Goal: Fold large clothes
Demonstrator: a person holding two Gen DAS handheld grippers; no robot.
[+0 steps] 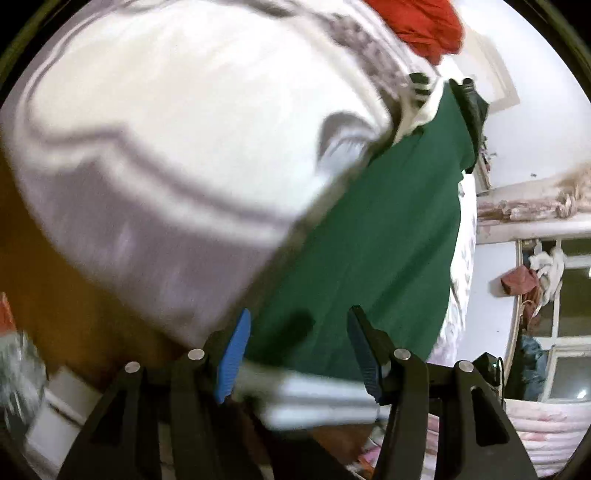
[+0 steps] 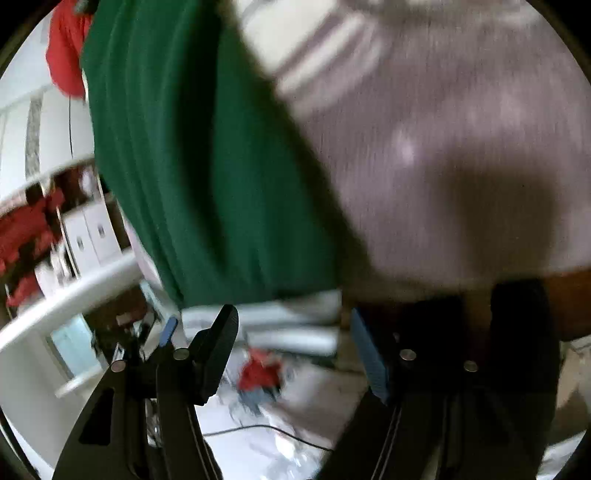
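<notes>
From the left wrist view, the room is a cluttered bedroom: pale walls, a window [image 1: 565, 332] at the right with clothes hung by it, and a pink-striped quilt [image 1: 546, 432] low down. A red cloth [image 1: 428, 26] sits at the top edge. The left hand-held gripper [image 1: 299, 354] is spread wide, blue pad on one side and dark pad on the other, grasping nothing. Straight ahead of it lies the green garment [image 1: 369, 240], its long axis running away from the fingers toward the far upper right, with its pale striped hem [image 1: 317, 395] lying just between the open jaws. A large white garment [image 1: 166, 147] covers the area to the left, overlapping the green one's edge. All of it is blurred.

From the right wrist view, shelving and red items fill the left background, and a littered floor [image 2: 280, 435] shows below. The right hand-held gripper [image 2: 295, 350] is likewise released, empty. The green garment [image 2: 207, 177] lies ahead and left of it, long axis pointing away, the hem [image 2: 266, 314] just beyond the fingertips. The white garment [image 2: 461, 147] fills the right.

I judge both hands equally near the hem; closing on it looks like the coming move.
</notes>
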